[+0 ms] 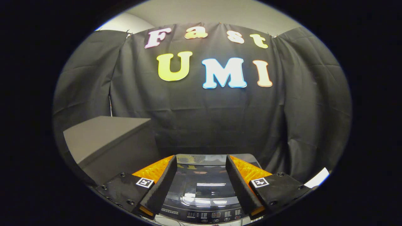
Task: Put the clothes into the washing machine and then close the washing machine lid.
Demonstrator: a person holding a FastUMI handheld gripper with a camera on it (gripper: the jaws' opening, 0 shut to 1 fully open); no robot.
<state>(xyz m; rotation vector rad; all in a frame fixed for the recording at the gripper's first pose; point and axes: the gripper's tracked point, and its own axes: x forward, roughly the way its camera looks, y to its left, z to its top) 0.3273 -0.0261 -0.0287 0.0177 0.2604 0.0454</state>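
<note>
The tool hovers above the washing machine, fingers spread apart, nothing between them. The glossy lid lies closed below. A grey tabletop stands beside the machine, ahead of the black cloth wall.

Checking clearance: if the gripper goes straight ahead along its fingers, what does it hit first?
Probably the black cloth wall. The open gripper holds nothing and seems to point above the washing machine's shut lid, though depth is unclear.
</note>
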